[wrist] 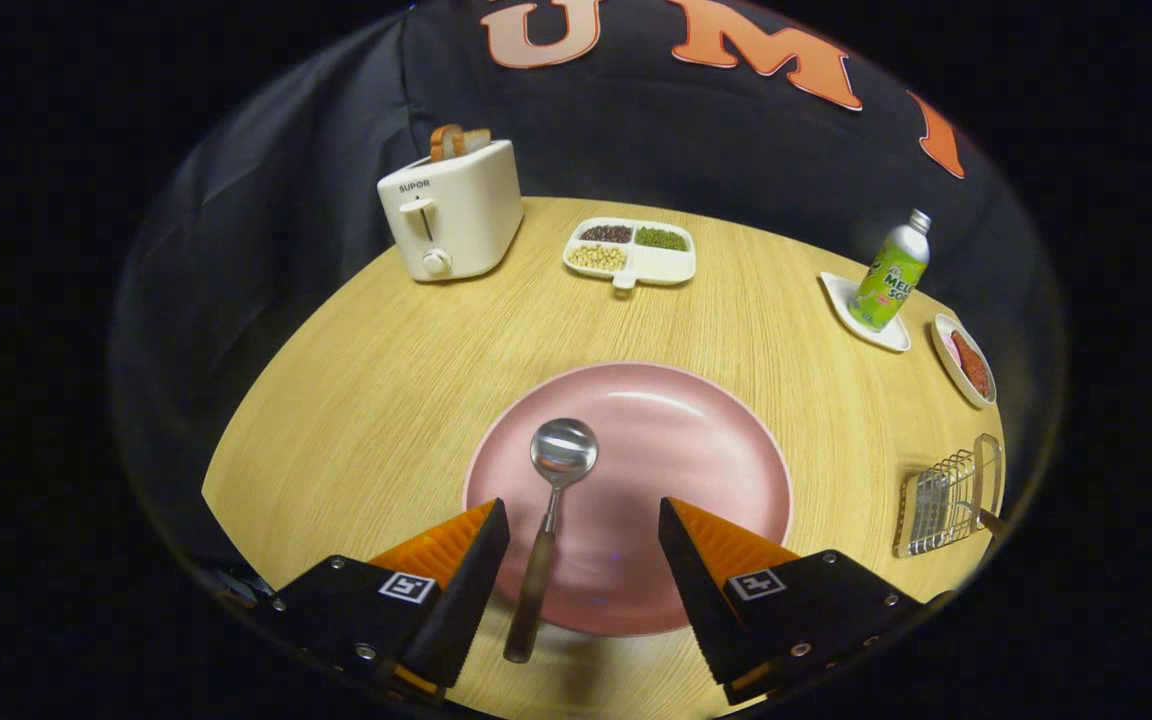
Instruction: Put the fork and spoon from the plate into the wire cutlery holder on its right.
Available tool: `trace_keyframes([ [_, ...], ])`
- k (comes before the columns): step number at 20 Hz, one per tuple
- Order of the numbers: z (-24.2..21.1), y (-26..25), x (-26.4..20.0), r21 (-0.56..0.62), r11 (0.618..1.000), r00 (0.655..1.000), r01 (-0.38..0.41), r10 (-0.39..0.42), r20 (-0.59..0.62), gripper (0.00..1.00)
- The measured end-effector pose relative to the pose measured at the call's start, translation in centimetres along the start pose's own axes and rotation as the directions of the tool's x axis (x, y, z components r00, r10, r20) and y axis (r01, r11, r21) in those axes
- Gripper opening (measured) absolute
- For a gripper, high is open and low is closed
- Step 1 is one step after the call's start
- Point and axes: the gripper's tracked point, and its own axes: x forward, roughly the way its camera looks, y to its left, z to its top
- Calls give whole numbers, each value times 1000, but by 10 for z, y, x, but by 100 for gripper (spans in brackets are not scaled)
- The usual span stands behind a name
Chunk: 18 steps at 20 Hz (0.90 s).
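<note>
i see my claw [584, 520] wide open over the near edge of the pink plate [706, 450], and its two fingers hold nothing. the spoon [548, 520] lies on the plate between the fingers, closer to the left finger. its round bowl points away from me and rests on the plate, while its dark handle comes back toward me and goes over the near rim of the plate onto the wooden table [376, 400]. the wire cutlery holder [946, 497] stands on the table to the right of the plate, well apart from the right finger. something metal seems to be inside it already, but i cannot tell clearly what it is. far beyond the plate there is a cream toaster [451, 212] with bread in it, and a white divided tray [631, 252] with beans. at the far right a green bottle [891, 272] stands on a white coaster [861, 312], and beside it is a small dish [964, 360] with some red food.
</note>
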Motion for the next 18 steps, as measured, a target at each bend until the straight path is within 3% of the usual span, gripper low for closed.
trace_keyframes([
  [3,-22,2,7,-21,1000,993,-2,0,-121,88],
  [6,-29,1,7,-46,999,983,-8,0,-181,77],
  [8,-40,-3,7,-90,996,971,2,-23,-238,63],
  [11,-39,4,6,-67,998,965,-15,-3,-261,23],
  [13,-40,6,7,-63,998,961,-21,3,-277,11],
  [18,-31,5,3,-57,996,973,-75,60,-224,6],
])
